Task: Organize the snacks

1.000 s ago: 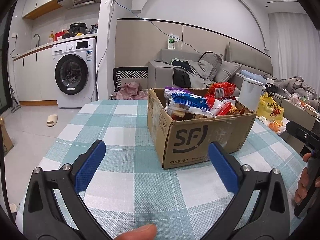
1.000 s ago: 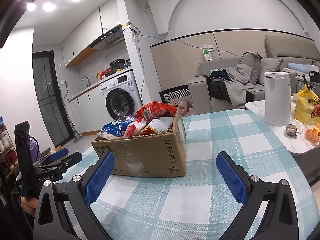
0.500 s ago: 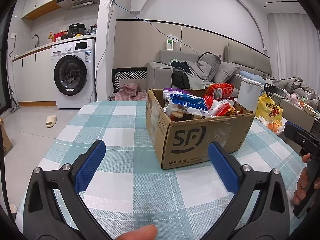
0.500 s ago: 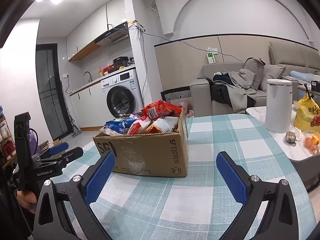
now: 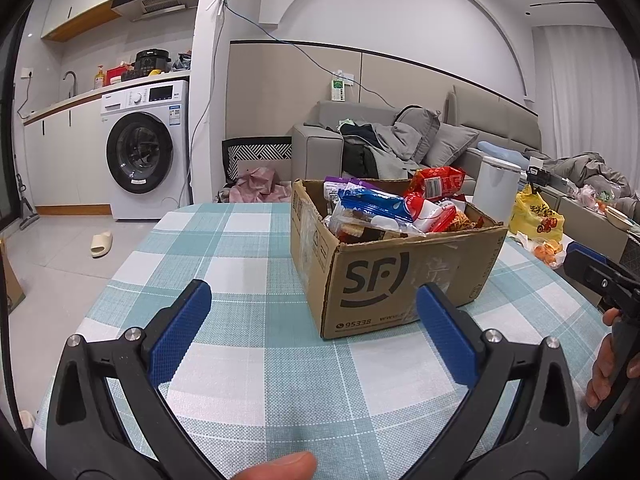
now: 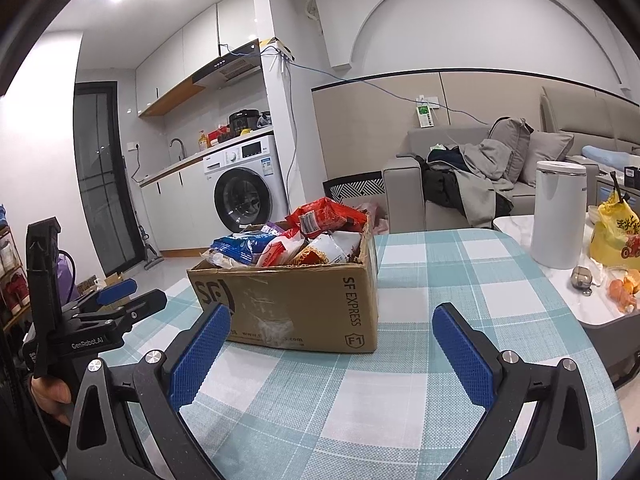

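A brown SF Express cardboard box [image 5: 400, 276] stands on the teal-and-white checked table [image 5: 248, 280], heaped with snack packets: a blue bag [image 5: 372, 204], a red bag [image 5: 438, 182], noodle packs. In the right wrist view the box [image 6: 304, 300] shows with the red bag [image 6: 326, 216] on top. My left gripper [image 5: 312, 324] is open and empty, short of the box's near corner. My right gripper [image 6: 332, 344] is open and empty, just in front of the box. Each gripper shows at the edge of the other's view.
A white canister [image 6: 558, 214], a yellow bag [image 6: 618, 236] and oranges [image 6: 622, 290] sit on a white side table to the right. A grey sofa [image 5: 400, 148] with clothes stands behind. A washing machine [image 5: 146, 148] is at the back left.
Both views have shifted slightly; the box sits a little lower and nearer in the right wrist view. Both grippers stay open and empty.
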### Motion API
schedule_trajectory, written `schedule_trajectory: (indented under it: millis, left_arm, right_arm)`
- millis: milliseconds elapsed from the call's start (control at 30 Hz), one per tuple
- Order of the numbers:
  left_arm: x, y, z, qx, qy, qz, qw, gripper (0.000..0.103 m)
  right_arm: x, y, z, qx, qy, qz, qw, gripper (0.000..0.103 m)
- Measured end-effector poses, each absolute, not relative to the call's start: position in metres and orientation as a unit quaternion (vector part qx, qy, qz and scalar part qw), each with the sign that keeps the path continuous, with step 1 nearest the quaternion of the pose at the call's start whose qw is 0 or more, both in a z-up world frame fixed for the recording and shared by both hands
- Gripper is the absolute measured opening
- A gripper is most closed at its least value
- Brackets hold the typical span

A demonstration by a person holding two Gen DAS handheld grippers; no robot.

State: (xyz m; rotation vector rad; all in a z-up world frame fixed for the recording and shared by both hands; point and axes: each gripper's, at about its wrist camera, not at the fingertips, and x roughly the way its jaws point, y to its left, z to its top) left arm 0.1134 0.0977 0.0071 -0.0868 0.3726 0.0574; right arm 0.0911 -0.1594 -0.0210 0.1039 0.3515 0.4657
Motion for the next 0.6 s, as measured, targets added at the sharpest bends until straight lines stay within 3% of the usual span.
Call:
schedule_trajectory:
  millis: [600]
  left_arm:
    - [0.1149, 0.0956, 0.0067, -0.043, 0.183, 0.025, 0.982, 0.102]
  right_arm:
    - [0.0937, -0.1564, -0.0242, 0.040, 0.180, 0.233, 0.955, 0.103]
